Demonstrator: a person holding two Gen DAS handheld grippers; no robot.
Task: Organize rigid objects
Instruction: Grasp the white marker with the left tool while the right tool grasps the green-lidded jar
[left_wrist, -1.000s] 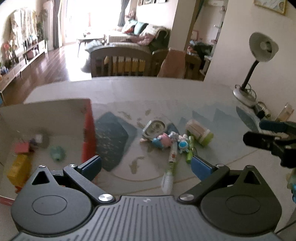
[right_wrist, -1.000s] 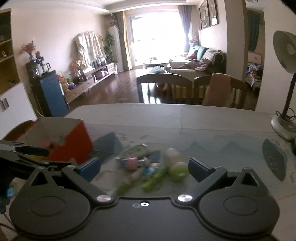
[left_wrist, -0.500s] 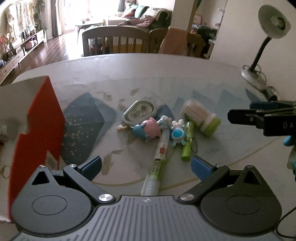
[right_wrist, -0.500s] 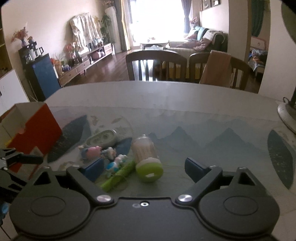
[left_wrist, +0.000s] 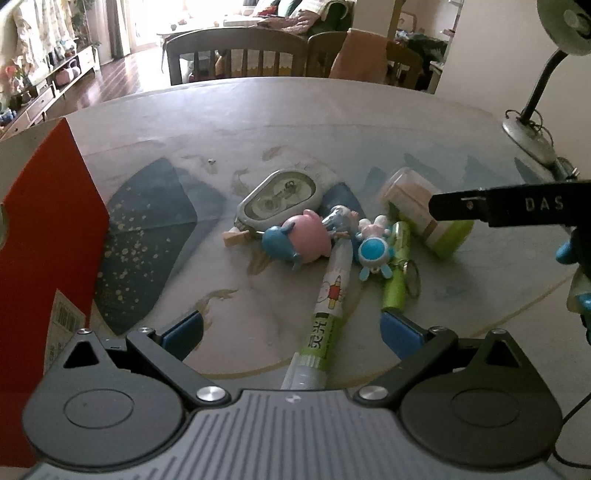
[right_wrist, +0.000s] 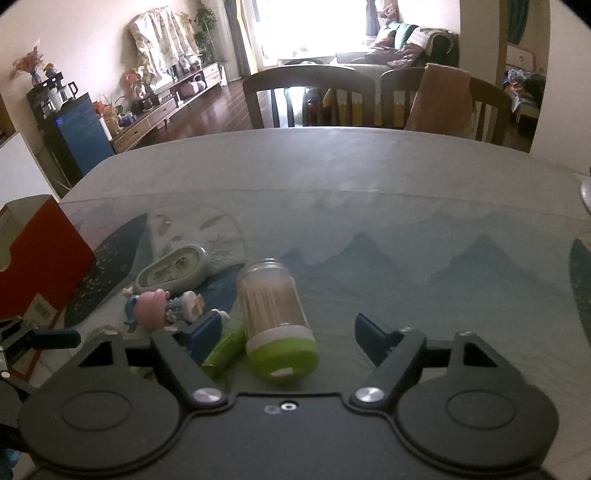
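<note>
Left wrist view: the left gripper (left_wrist: 291, 332) is spread wide with nothing between its blue pads, poised over a cluster of small items on the patterned table (left_wrist: 332, 122). A glue pen (left_wrist: 327, 314) with a green label band bearing two white characters, too small to read with certainty, runs from 6 o'clock up between the fingers. Beyond its tip lie a pink-and-blue figurine (left_wrist: 301, 240), a small oval clock (left_wrist: 282, 197) lying face-up, a blue-and-white rabbit charm (left_wrist: 373, 251) and a green tube (left_wrist: 397, 273) with a key ring. A toothpick jar (left_wrist: 421, 206) with a green cap lies on its side at 2 o'clock. A finger of the right gripper (left_wrist: 509, 206) crosses in front of the jar from 3 o'clock; the letters "DAS" are legible on it. A red box (left_wrist: 44, 236) with a barcode label stands at 9 o'clock, and a desk lamp (left_wrist: 535, 122) at 1 o'clock.

Right wrist view: the right gripper (right_wrist: 288, 332) is likewise spread apart and grips nothing; the toothpick jar (right_wrist: 275, 317) lies between its fingers, cap toward the camera, its toothpicks visible through the clear wall. The left-hand pad covers part of the green tube (right_wrist: 225, 350). This view alone shows dining chairs (right_wrist: 310, 96) at 12 o'clock and a blue cabinet (right_wrist: 79, 140) at 10 o'clock; the glue pen is hidden here.
</note>
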